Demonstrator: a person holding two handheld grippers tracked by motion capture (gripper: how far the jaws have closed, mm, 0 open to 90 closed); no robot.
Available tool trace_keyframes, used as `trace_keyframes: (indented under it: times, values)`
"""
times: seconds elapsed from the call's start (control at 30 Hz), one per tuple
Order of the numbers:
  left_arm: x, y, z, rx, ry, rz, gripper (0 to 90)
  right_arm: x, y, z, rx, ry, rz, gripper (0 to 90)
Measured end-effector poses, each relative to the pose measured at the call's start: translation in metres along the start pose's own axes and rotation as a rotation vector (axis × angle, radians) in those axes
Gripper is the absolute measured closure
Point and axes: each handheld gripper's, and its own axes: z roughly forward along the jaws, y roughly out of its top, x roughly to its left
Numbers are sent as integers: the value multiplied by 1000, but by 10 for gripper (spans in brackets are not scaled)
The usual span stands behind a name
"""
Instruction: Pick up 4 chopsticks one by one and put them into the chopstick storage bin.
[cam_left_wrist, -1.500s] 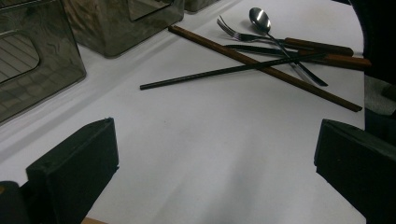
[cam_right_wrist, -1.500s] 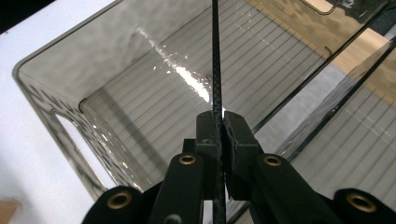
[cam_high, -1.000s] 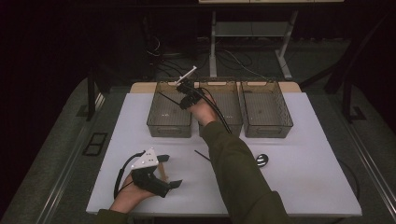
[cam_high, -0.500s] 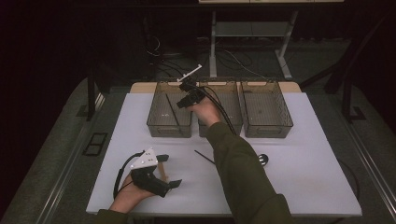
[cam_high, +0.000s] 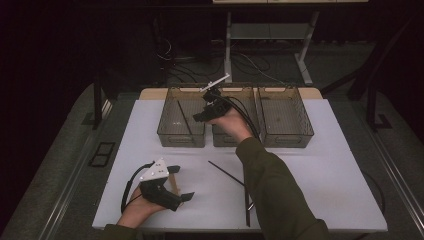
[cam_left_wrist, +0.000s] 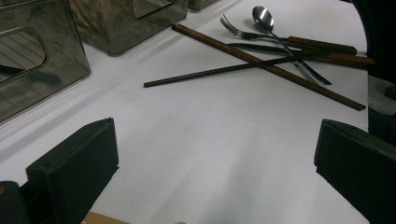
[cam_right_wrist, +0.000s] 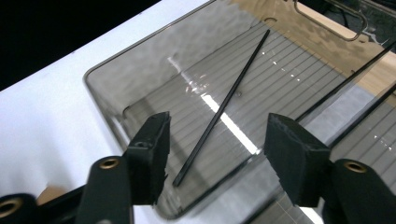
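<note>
Chopstick (cam_right_wrist: 224, 100), thin and black, lies loose on the ribbed floor of the left bin (cam_high: 181, 131), running slantwise from the far wall toward the near one. In the high view it shows as a dark line (cam_high: 184, 116) inside that bin.

Right hand-held gripper (cam_high: 210, 106) hangs over the seam between the left bin and the middle bin (cam_high: 220, 137), near their far edges. Its jaws have just been opening and now stand apart, released, with nothing pressed between them; in the right gripper view the chopstick lies below and between the two black pads (cam_right_wrist: 152, 140), untouched. A black cable trails from this gripper back over the middle bin.

Three clear smoky bins stand side by side at the far edge of the white bench (cam_high: 340, 165); the right bin (cam_high: 285, 120) sits just beside the middle one.

Left hand-held gripper (cam_high: 177, 185) rests low at the near left of the bench, held in the person's left hand, jaws wide and released, bare bench between them in the left gripper view.

On the bench near the person's right sleeve lies a second black chopstick (cam_left_wrist: 224, 70), crossed by a brown wooden chopstick (cam_left_wrist: 261, 63). Just beyond them lie a fork (cam_left_wrist: 243, 33), a spoon (cam_left_wrist: 262, 18) and a knife (cam_left_wrist: 261, 47), the three close together and overlapping.
</note>
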Motion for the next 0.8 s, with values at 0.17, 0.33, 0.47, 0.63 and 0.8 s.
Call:
trace_keyframes:
  times: [0.17, 0.33, 0.47, 0.63, 0.8]
  values:
    - [0, 0, 0, -1, 2, -4, 0, -1, -14, -16, -30, 24, -23, 348]
    - [0, 0, 0, 4, 4, -2, 0, -2, -24, -26, -33, 31, -29, 325]
    - [0, 0, -1, 5, 4, 4, 0, -2, -33, -33, -28, 32, -36, 302]
    - [0, 0, -1, 8, 4, 3, 0, -1, -43, -42, -34, 28, -44, 294]
    - [0, -1, -1, 14, 5, 4, 0, 1, -51, -49, -35, 39, -49, 291]
